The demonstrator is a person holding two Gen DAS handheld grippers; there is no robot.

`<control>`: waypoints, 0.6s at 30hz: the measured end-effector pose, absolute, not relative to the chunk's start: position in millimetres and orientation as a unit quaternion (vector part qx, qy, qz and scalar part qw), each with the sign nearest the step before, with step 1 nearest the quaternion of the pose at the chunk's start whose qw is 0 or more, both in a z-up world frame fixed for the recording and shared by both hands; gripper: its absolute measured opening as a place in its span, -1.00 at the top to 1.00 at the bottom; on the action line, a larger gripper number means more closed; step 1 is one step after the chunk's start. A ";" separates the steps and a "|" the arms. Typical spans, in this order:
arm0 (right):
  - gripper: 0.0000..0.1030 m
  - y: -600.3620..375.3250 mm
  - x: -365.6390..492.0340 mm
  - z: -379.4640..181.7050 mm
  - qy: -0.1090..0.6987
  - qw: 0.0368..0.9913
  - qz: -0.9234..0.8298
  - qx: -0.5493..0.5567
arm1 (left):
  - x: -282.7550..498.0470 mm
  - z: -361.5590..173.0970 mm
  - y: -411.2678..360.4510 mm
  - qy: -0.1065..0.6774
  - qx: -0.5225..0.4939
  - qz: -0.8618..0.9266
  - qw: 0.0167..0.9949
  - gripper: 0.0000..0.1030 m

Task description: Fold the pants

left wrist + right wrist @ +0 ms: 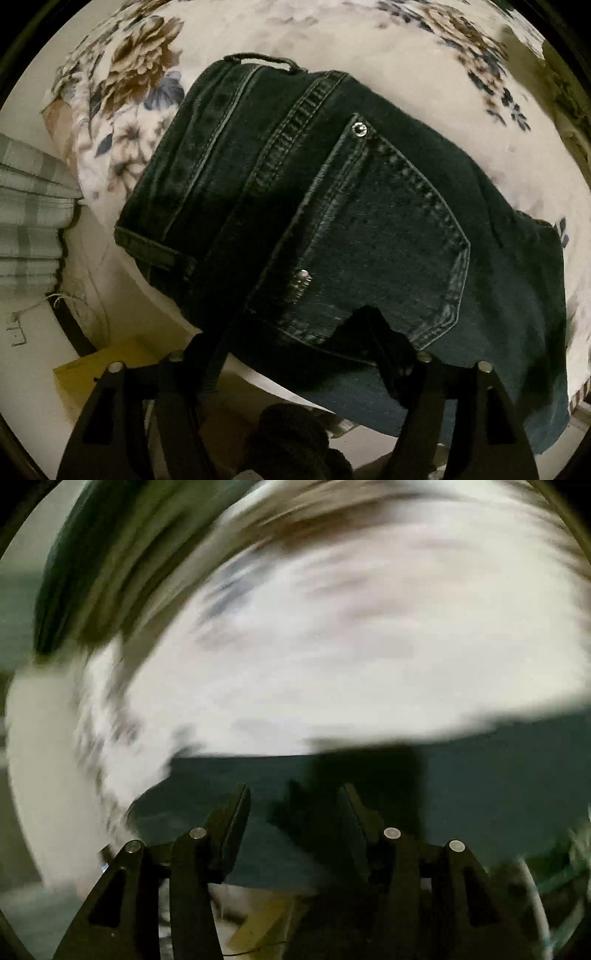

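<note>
Dark denim pants (332,221), folded with stitched back pocket (399,236) and rivets uppermost, lie on a floral bedsheet (424,55). Left gripper (295,332) sits at the near edge, fingers spread, denim between them. Right gripper (295,794), jaws apart, hovers over dark fabric; view blurred.

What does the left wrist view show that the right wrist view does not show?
Only the left wrist view shows sharp detail: the jeans with their back pocket, belt loop and a yellow box. Only the right wrist view shows open jaws of the right gripper, amid motion blur. Both share dark denim on the floral sheet.
</note>
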State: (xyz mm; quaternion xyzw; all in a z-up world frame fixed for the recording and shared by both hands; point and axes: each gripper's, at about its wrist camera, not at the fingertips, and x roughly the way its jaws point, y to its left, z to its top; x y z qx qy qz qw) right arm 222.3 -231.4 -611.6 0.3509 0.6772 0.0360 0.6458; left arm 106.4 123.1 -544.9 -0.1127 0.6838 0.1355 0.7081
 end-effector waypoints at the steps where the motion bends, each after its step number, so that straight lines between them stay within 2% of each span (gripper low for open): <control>1: -0.02 -200.1 246.4 -617.8 0.686 0.646 0.065 0.329 | 106.2 -546.0 123.7 0.684 -0.112 0.132 0.709 -0.38; 5: -0.02 -93.9 307.3 -642.1 0.715 0.643 0.146 0.232 | 100.3 -555.7 133.3 0.685 -0.110 0.117 0.710 -0.38; 8: -0.01 -42.4 319.3 -657.5 0.738 0.639 0.171 0.135 | 98.5 -563.3 146.8 0.686 -0.124 0.107 0.709 -0.38; 10: 0.03 -28.6 313.4 -657.5 0.743 0.634 0.178 0.120 | 97.1 -567.7 155.6 0.686 -0.128 0.102 0.709 -0.38; 11: 0.18 -29.5 309.1 -657.0 0.747 0.628 0.181 0.119 | 96.7 -568.4 157.6 0.686 -0.129 0.100 0.709 -0.38; 12: 0.22 -32.3 304.5 -656.9 0.750 0.624 0.184 0.119 | 95.5 -569.4 159.5 0.685 -0.132 0.098 0.710 -0.38; 18: 0.22 -51.0 280.1 -667.0 0.759 0.604 0.202 0.136 | 94.8 -574.8 163.8 0.684 -0.146 0.091 0.709 -0.42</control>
